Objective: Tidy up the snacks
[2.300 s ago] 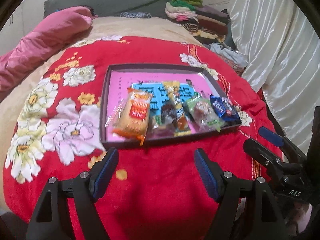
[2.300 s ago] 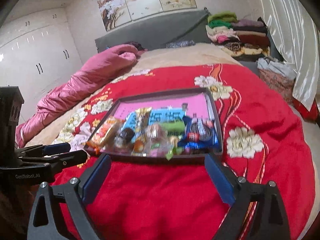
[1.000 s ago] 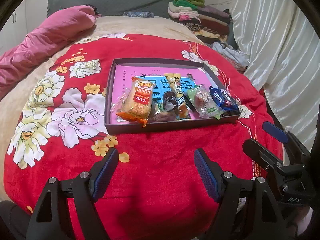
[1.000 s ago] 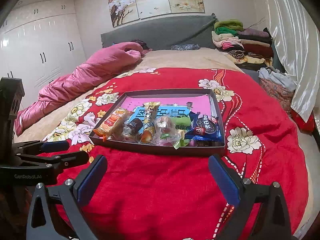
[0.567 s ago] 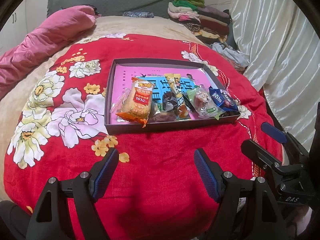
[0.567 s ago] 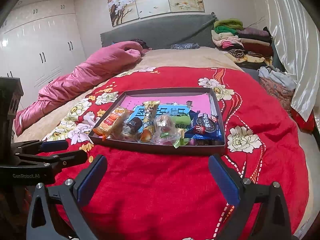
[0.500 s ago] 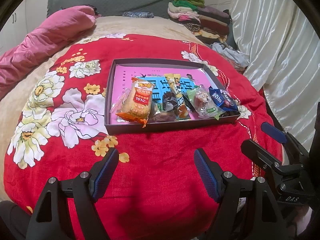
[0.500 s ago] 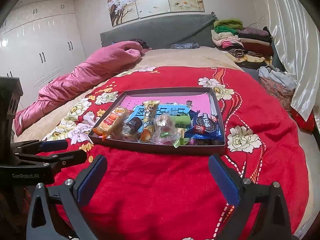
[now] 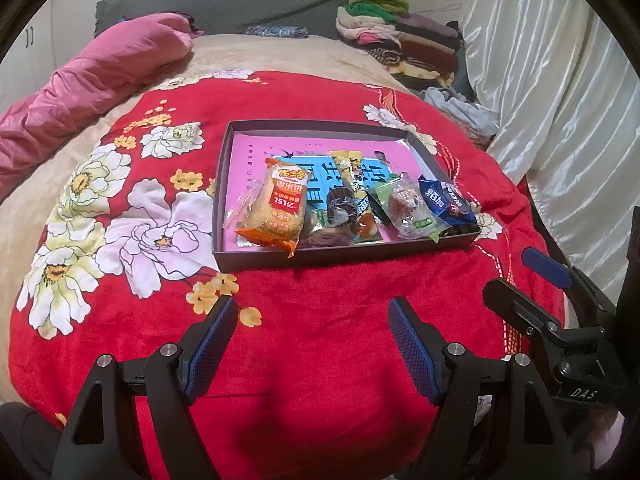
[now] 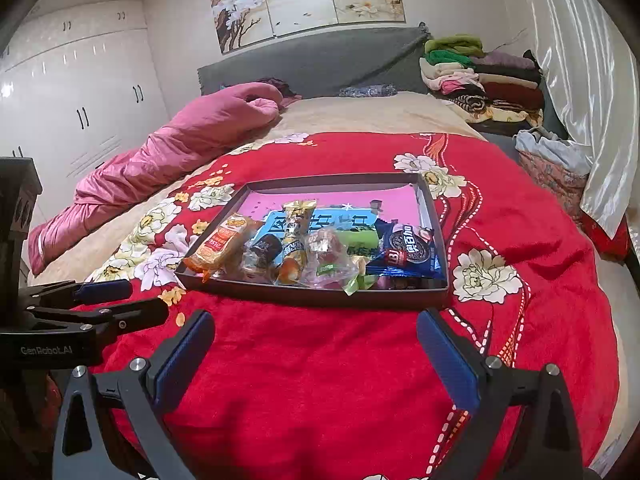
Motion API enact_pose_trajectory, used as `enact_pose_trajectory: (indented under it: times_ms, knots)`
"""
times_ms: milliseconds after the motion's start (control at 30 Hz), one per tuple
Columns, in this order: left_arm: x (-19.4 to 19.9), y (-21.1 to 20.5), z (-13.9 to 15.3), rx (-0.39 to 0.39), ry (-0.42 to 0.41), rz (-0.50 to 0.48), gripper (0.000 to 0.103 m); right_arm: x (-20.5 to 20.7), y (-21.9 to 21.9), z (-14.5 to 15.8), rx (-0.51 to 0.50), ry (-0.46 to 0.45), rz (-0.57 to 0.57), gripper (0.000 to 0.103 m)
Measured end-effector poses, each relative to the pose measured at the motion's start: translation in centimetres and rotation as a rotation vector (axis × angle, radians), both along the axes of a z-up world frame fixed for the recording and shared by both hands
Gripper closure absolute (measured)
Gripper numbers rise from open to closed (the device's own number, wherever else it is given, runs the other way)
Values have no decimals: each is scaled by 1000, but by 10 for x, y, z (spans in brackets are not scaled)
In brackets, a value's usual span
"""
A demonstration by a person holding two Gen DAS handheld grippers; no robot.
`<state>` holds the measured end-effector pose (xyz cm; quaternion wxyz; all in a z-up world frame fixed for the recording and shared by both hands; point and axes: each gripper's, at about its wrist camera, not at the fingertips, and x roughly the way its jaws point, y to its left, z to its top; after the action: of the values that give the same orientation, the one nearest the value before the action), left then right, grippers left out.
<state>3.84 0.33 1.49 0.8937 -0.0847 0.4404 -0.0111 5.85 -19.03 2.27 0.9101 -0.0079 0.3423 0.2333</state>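
1. Red blanket [image 9: 320, 340] with big flowers covers the bed, and a dark tray [image 9: 344, 254] sits on it, ahead of both sets of jaws
2. All the snacks lie inside the tray, in a row along its near edge: an orange cracker pack [image 9: 280, 210], a long yellow pack [image 10: 295, 236], a clear candy bag [image 9: 408, 210] and a blue cookie pack [image 10: 408, 252]
3. Left gripper [image 9: 310, 344] is wide open and holds nothing
4. Right gripper [image 10: 316, 354] is wide open too, with nothing in it
5. Both hang over bare blanket, well short of the tray
6. Snacks may be all tidy, or may be waiting to be sorted; I cannot tell which
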Motion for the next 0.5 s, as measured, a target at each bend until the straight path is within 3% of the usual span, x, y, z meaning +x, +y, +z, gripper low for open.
enact_pose_trajectory:
  times_ms: [500]
  knots:
    - [-1,1,1,-7,-4,-2,24,1,-1,0,3,0,0,1]
